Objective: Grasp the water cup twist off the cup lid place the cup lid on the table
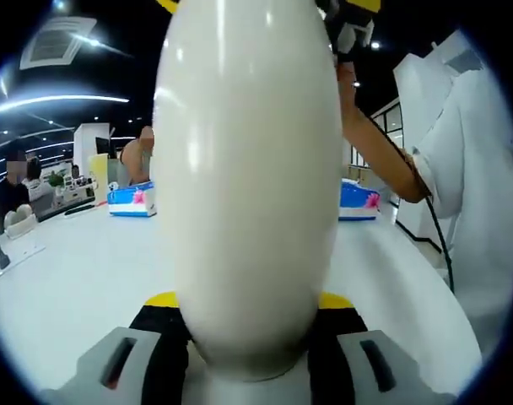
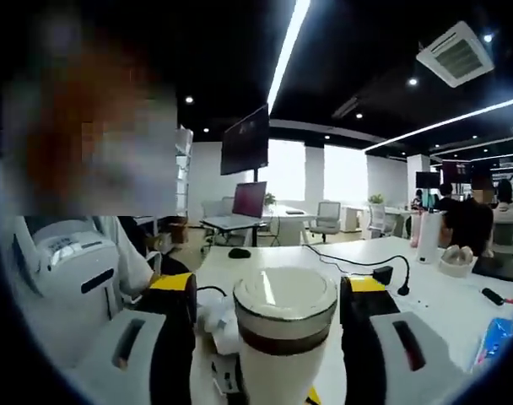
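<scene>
A white water cup [image 1: 248, 169] stands upright and close to the camera, and my left gripper [image 1: 248, 304] is shut on its lower body with the yellow-tipped jaws on either side. In the right gripper view the cup's white lid [image 2: 283, 299], with a dark band under it, sits between the jaws of my right gripper [image 2: 272, 287]. The right jaw is close against the lid and a gap shows on the left side, so this gripper is open around it. The right gripper [image 1: 351, 25] also appears at the cup's top, held by a hand.
The white table [image 1: 71, 278] carries two blue tissue boxes [image 1: 132, 201] [image 1: 358, 201]. A person in a white sleeve [image 1: 472, 194] stands at the right. A black cable and adapter [image 2: 381, 274], crumpled white paper [image 2: 216, 321] and a laptop [image 2: 248, 201] lie beyond the cup.
</scene>
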Demonstrator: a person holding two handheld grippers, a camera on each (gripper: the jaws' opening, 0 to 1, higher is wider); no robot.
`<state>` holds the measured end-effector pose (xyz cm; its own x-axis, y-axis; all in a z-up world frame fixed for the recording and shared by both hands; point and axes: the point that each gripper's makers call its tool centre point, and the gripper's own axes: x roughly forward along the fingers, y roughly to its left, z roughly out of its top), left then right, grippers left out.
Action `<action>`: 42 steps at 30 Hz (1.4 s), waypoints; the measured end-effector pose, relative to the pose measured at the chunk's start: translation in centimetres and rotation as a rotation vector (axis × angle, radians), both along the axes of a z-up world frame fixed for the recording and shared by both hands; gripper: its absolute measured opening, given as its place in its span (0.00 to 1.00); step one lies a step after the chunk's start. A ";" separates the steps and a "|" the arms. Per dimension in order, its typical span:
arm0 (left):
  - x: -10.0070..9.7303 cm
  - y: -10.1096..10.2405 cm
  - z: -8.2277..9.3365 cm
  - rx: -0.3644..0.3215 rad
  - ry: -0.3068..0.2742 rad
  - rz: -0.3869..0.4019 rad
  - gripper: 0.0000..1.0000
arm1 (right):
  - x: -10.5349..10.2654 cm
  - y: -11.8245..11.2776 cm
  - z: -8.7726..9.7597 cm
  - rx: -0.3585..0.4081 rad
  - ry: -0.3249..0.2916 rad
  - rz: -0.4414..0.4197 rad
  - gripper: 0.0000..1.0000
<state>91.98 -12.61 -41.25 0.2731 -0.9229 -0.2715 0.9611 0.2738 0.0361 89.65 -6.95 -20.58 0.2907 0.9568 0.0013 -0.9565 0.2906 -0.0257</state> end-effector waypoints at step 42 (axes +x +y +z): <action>-0.4 1.0 1.3 -0.048 -0.041 0.000 0.51 | -1.3 -3.7 -0.5 -0.092 -0.029 -0.665 0.88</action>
<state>91.56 -11.66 -39.98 0.2832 -0.9346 -0.2152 0.9590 0.2764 0.0621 88.39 -10.66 -21.06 0.8196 0.5703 -0.0547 -0.5727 0.8134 -0.1016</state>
